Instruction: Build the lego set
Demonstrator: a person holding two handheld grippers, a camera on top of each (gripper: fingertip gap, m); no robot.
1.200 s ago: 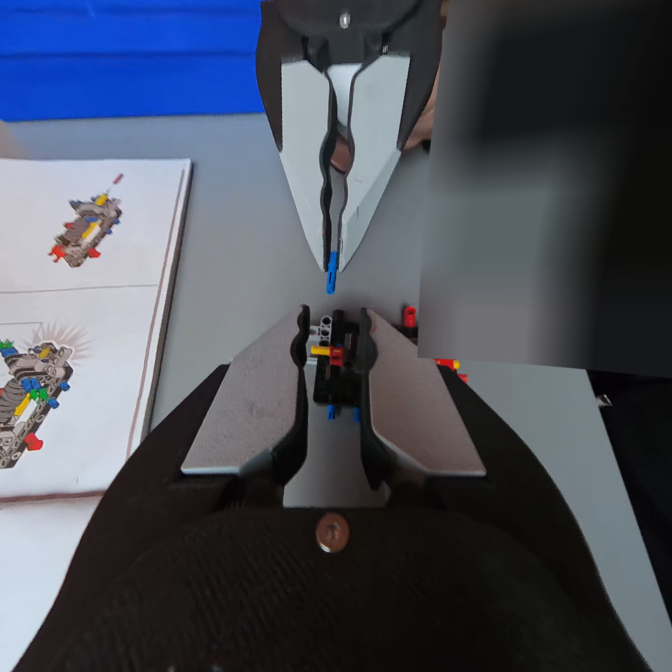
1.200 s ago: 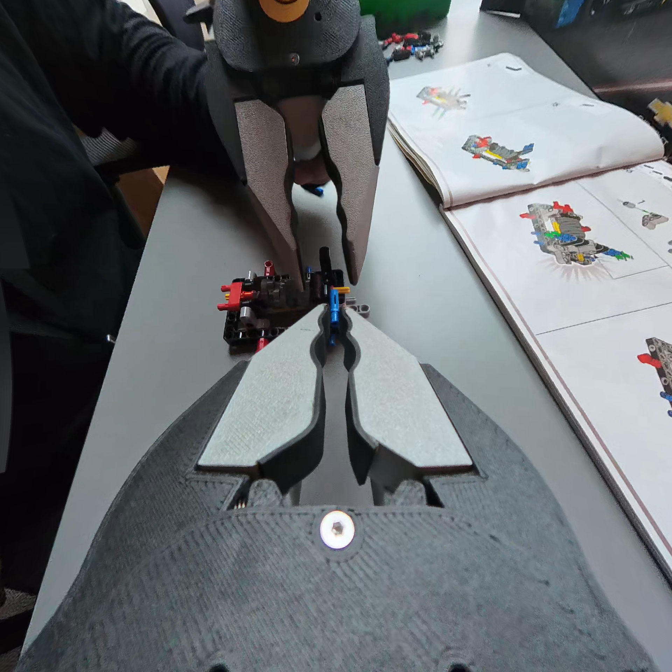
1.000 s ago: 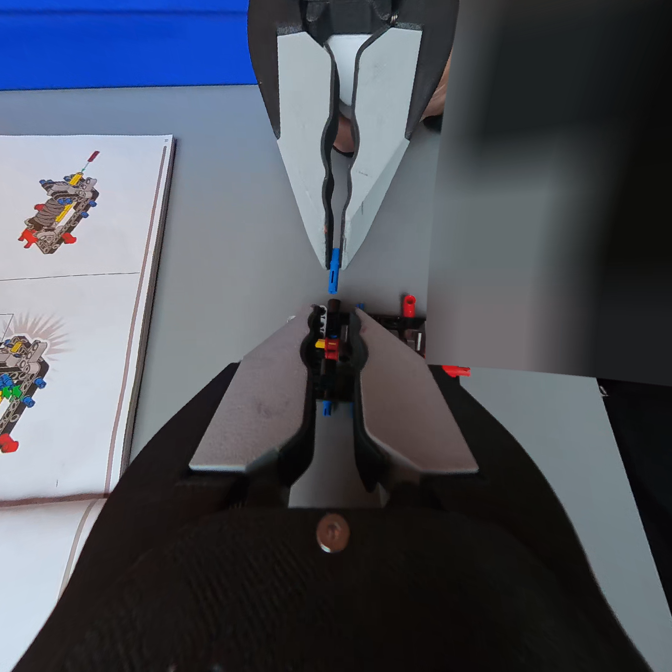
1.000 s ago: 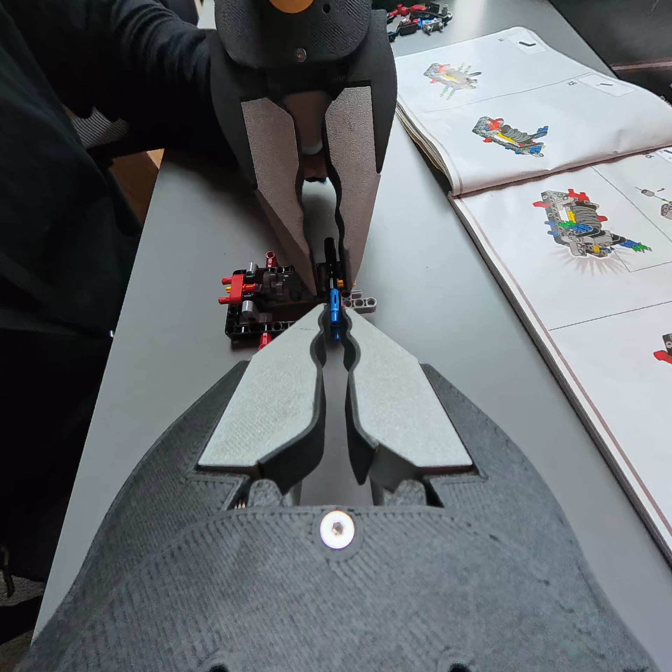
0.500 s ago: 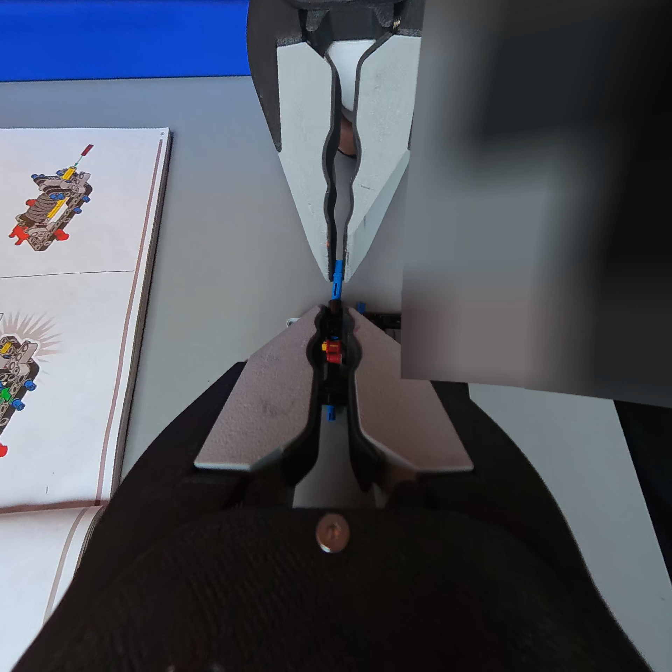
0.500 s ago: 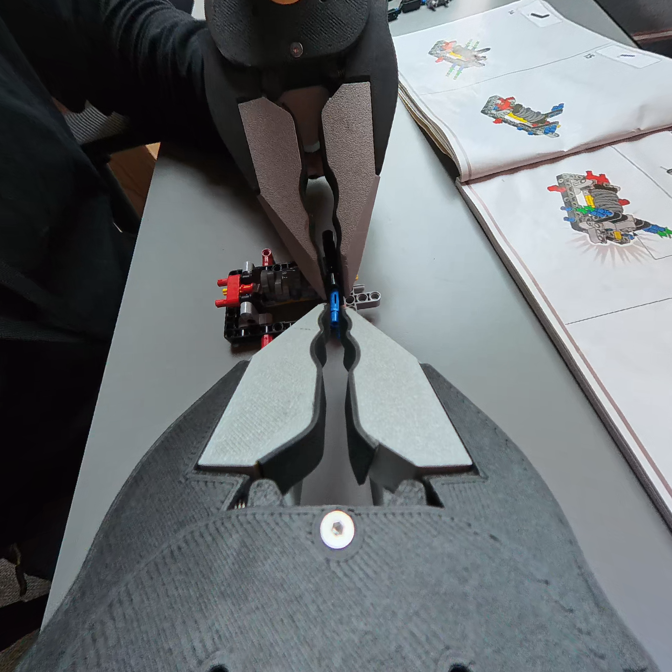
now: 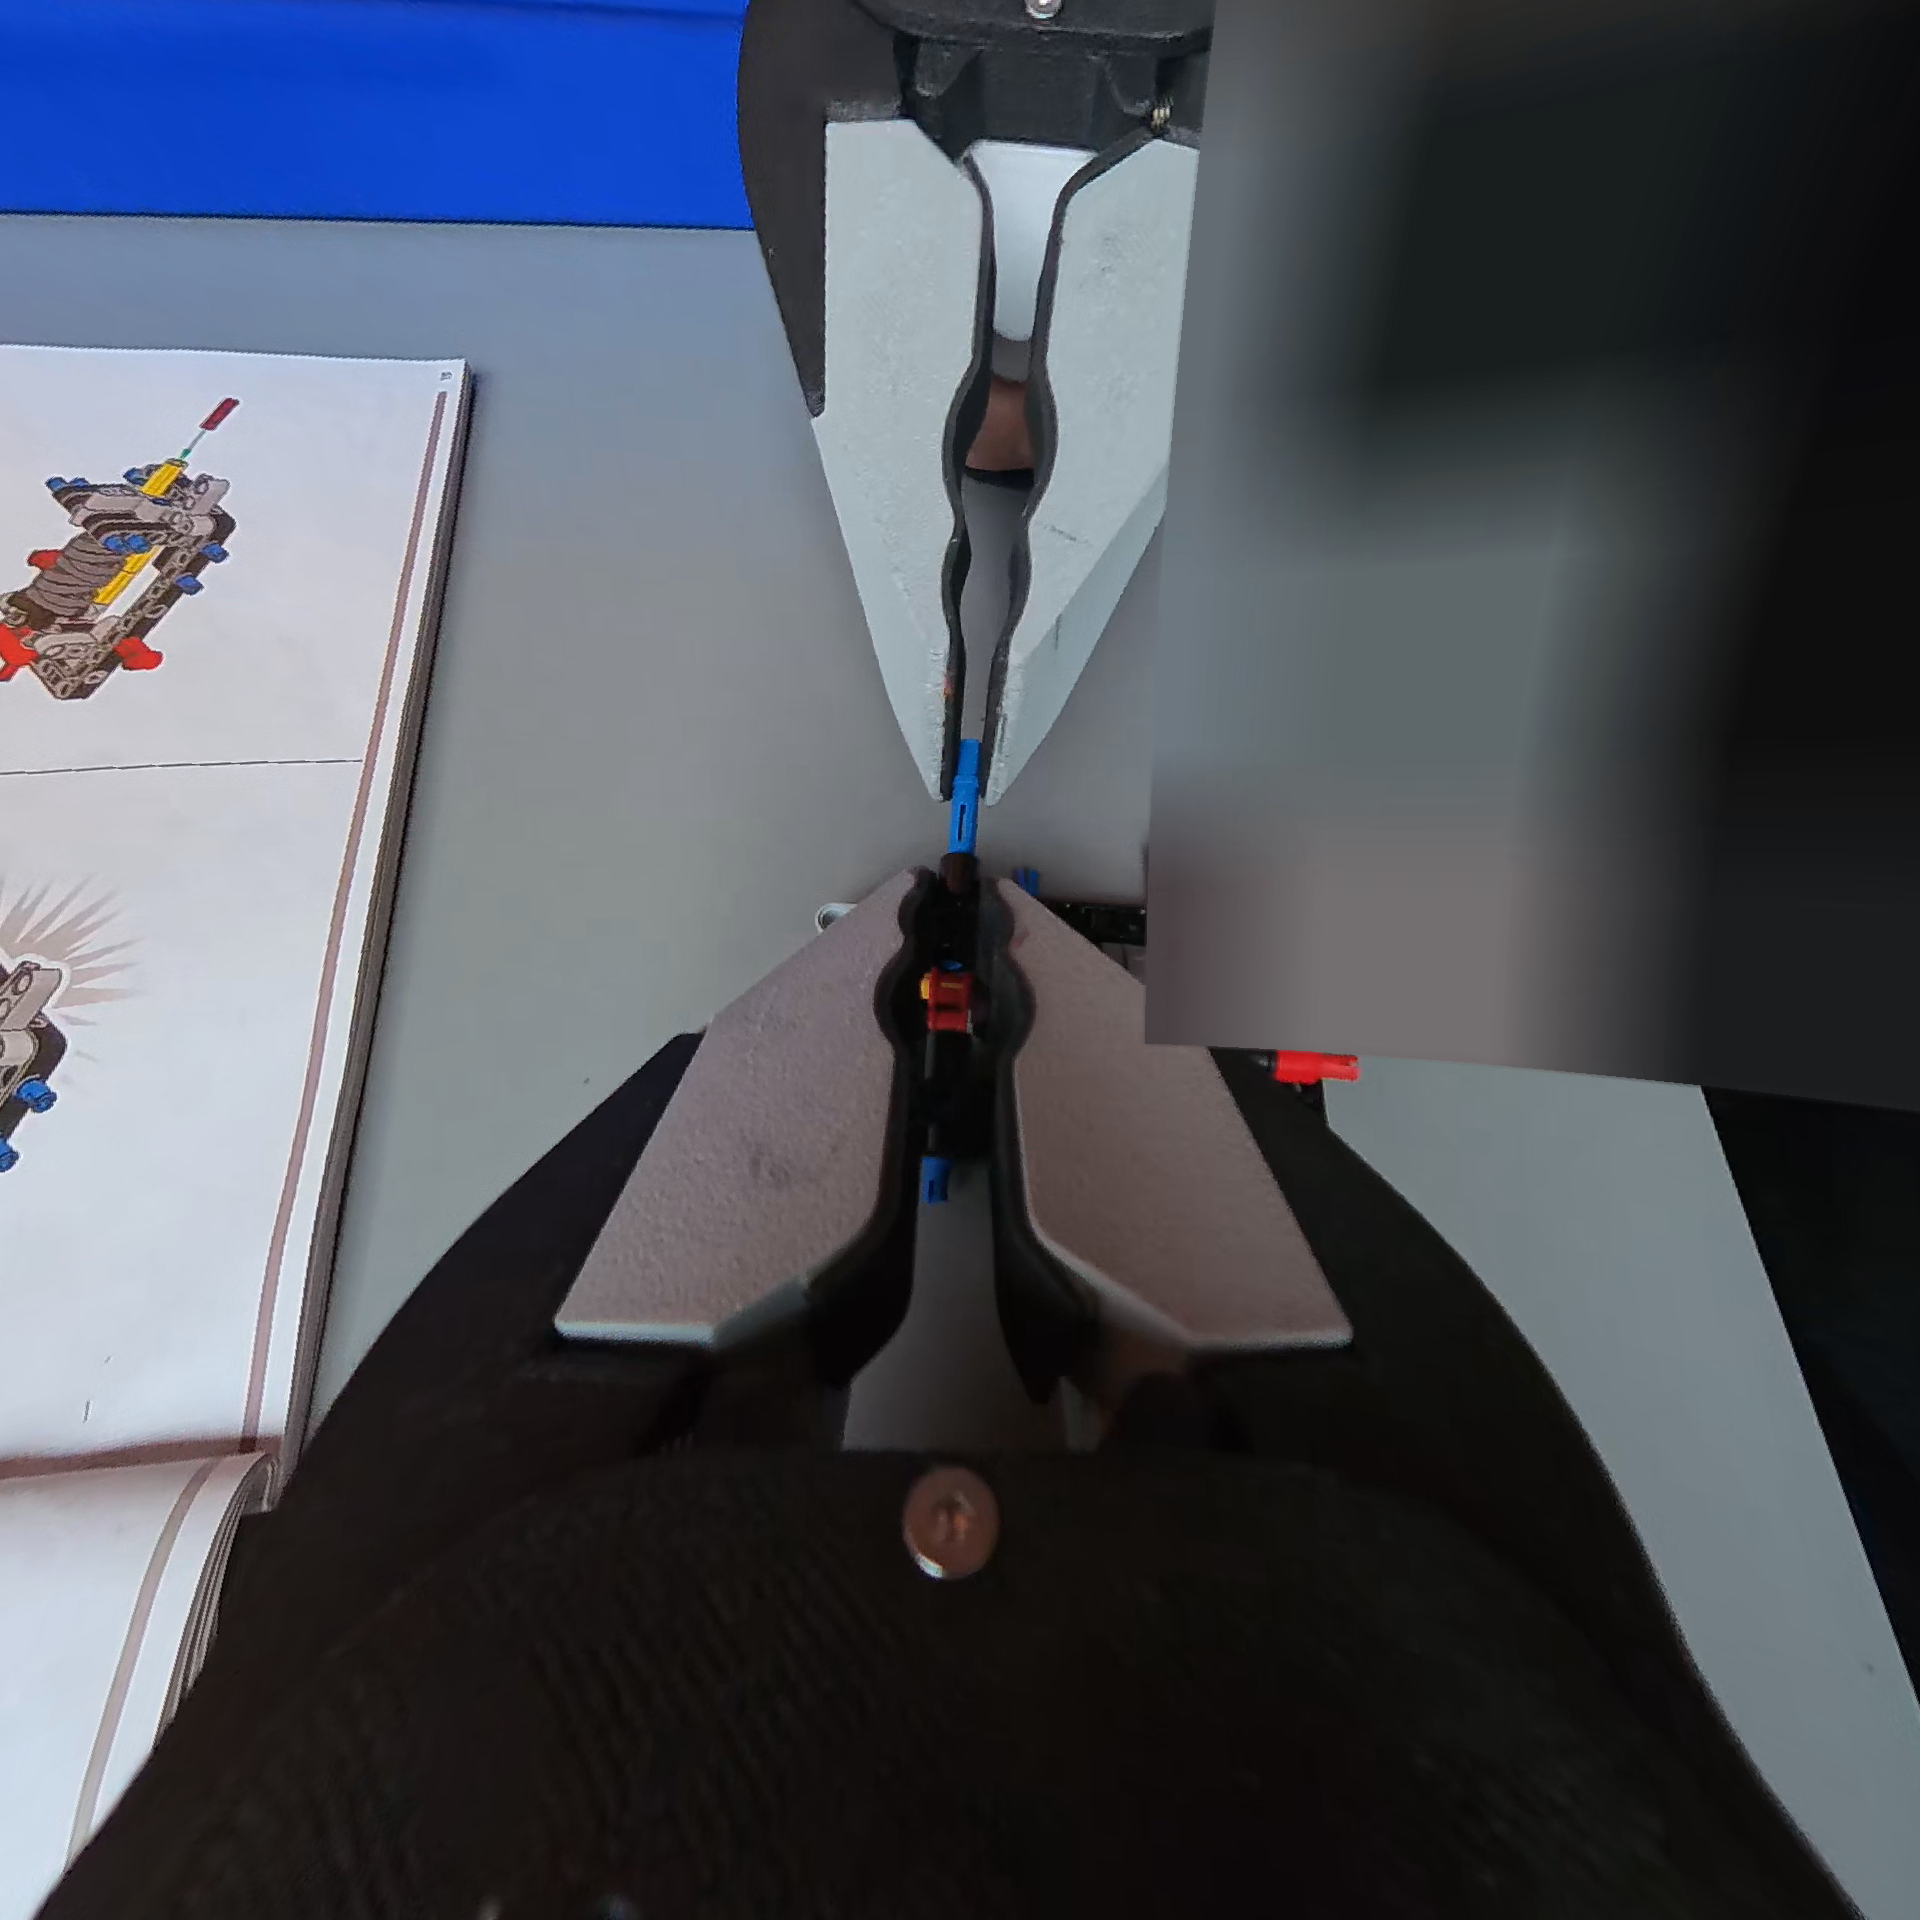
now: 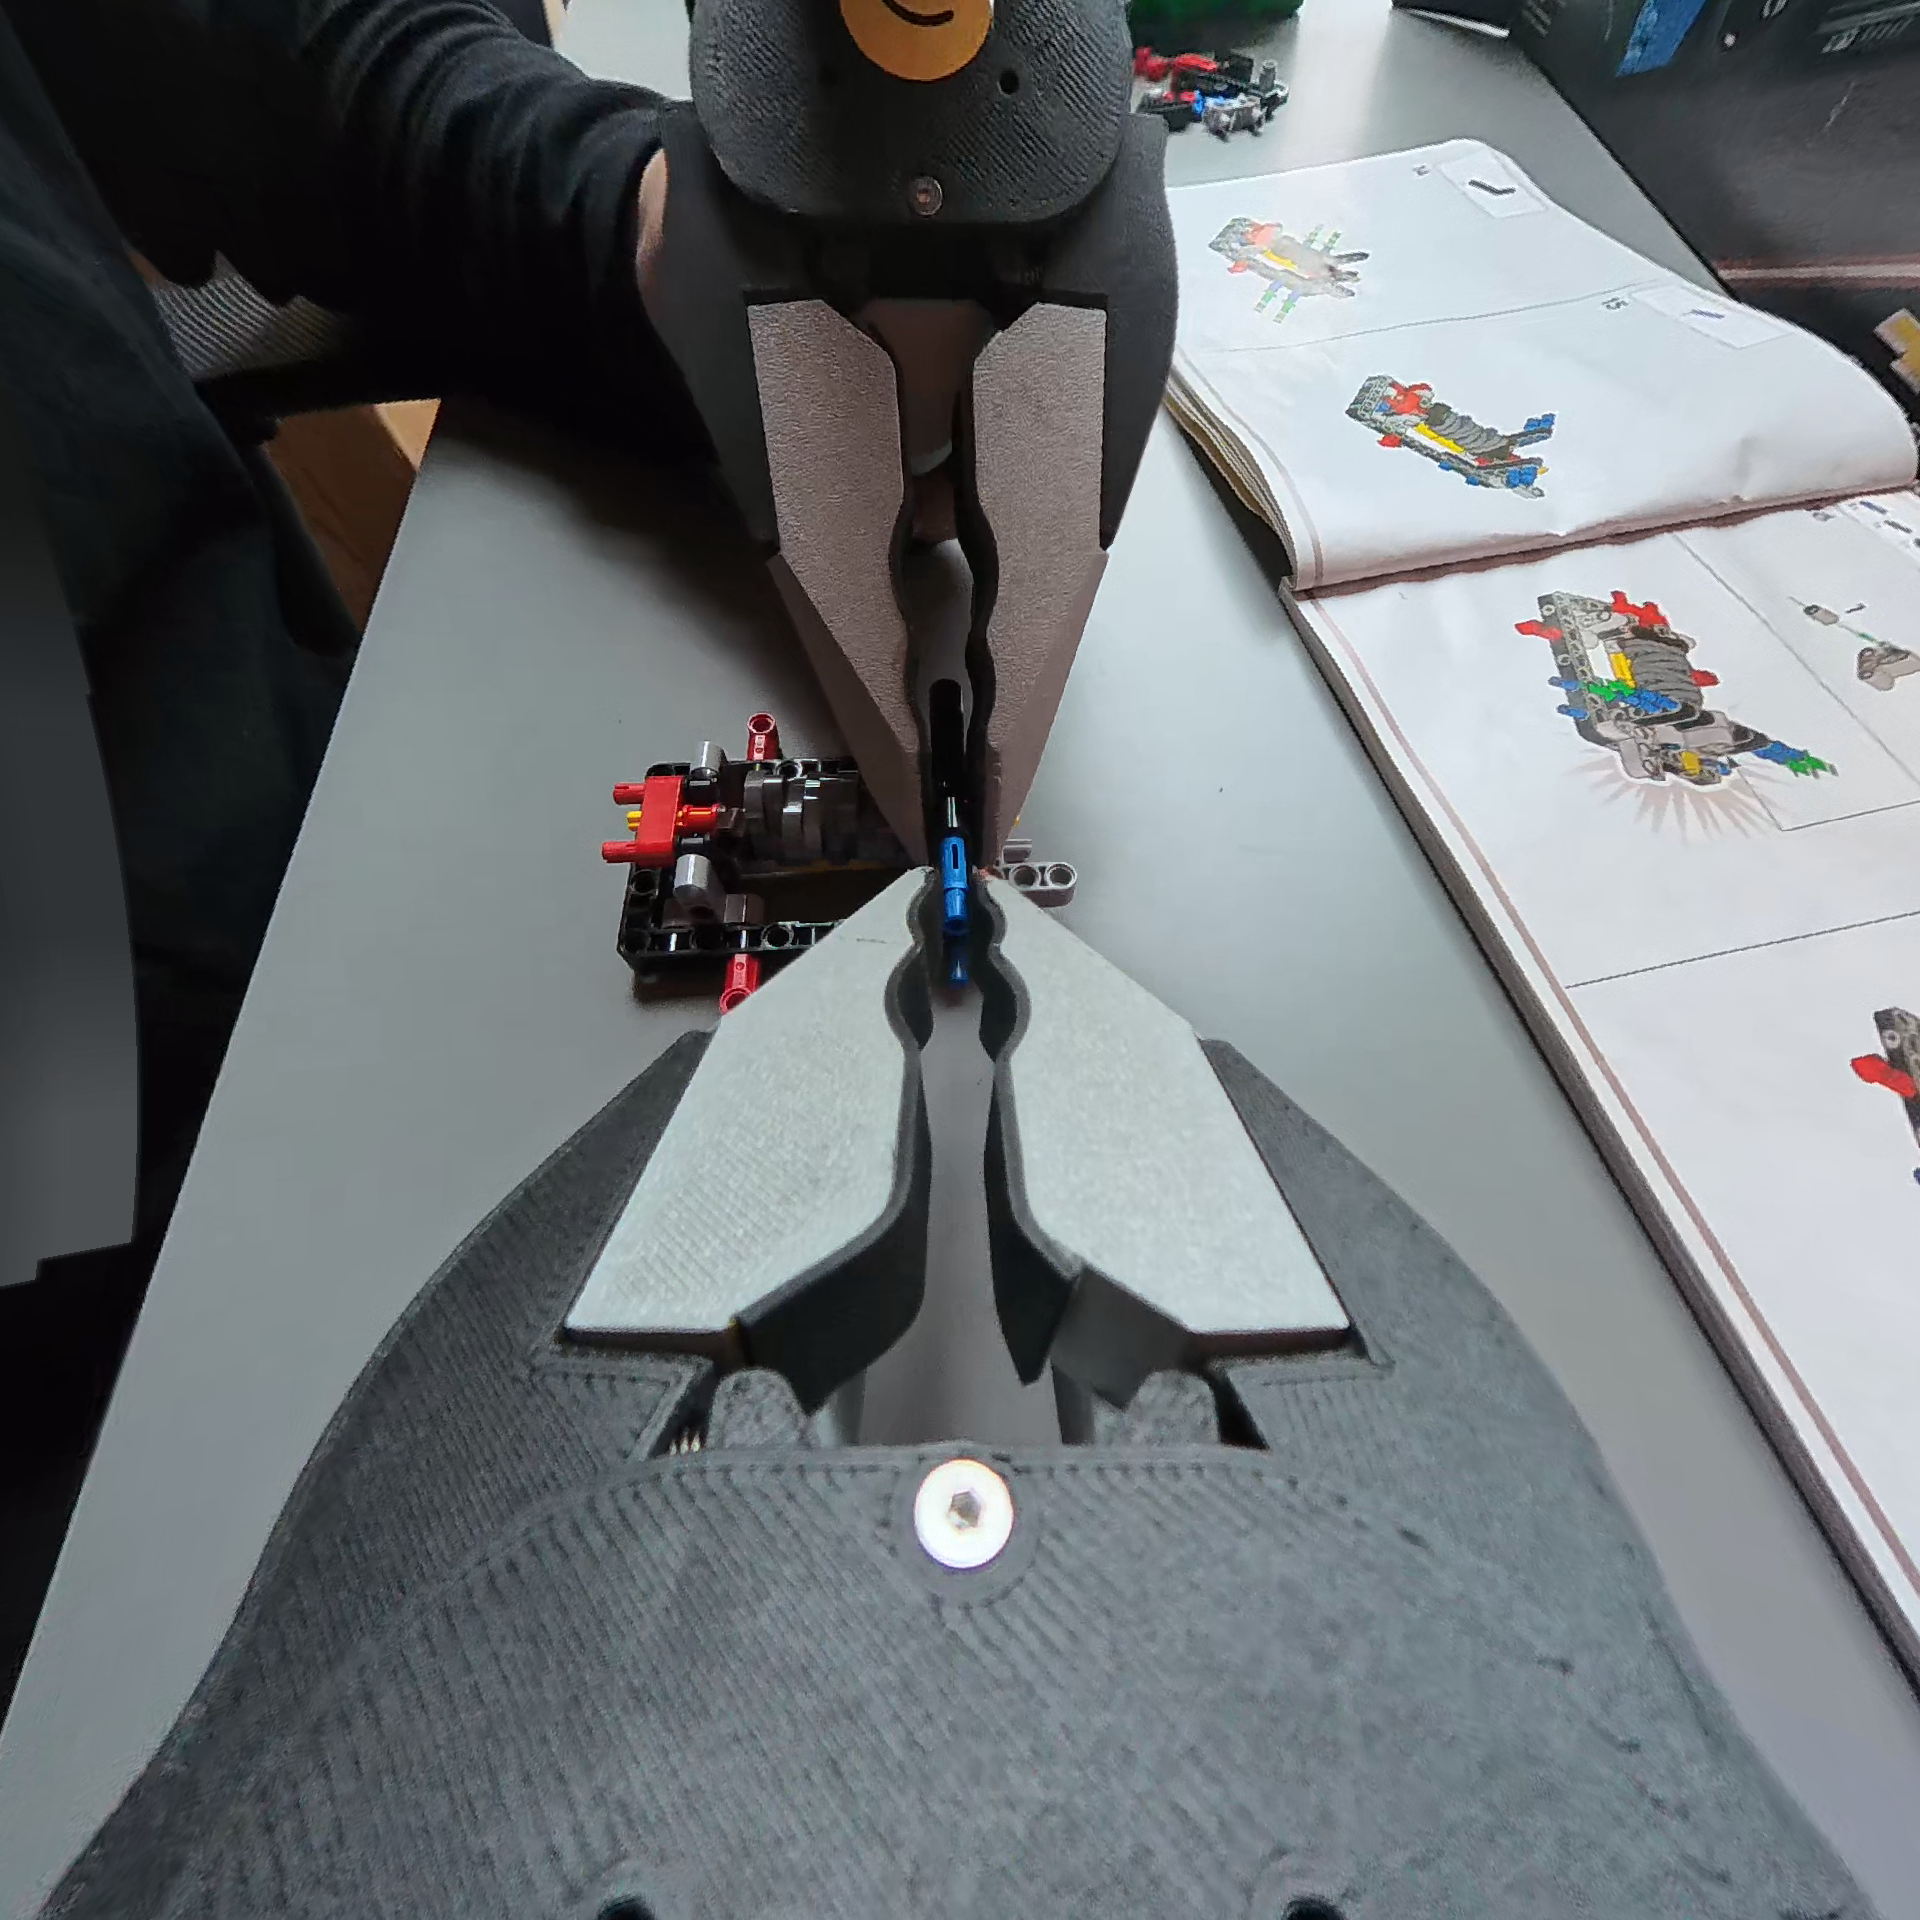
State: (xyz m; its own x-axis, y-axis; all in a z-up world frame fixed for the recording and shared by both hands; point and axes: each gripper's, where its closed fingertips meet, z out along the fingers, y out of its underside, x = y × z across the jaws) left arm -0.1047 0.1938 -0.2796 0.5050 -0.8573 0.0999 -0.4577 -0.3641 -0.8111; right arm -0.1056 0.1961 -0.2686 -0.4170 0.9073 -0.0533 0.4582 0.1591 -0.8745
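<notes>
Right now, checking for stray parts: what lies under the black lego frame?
Only the grey table shows around the black lego frame. The left claw covers its right end; its underside is hidden.

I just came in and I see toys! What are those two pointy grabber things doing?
A person is building a lego model on a grey table, with a grabber in each hand. The right gripper pinches a small blue pin. The left gripper is shut on a black upright piece of the model. The pin's tip is right at that black piece, not visibly pushed in yet. An open instruction booklet lies beside them.
</notes>
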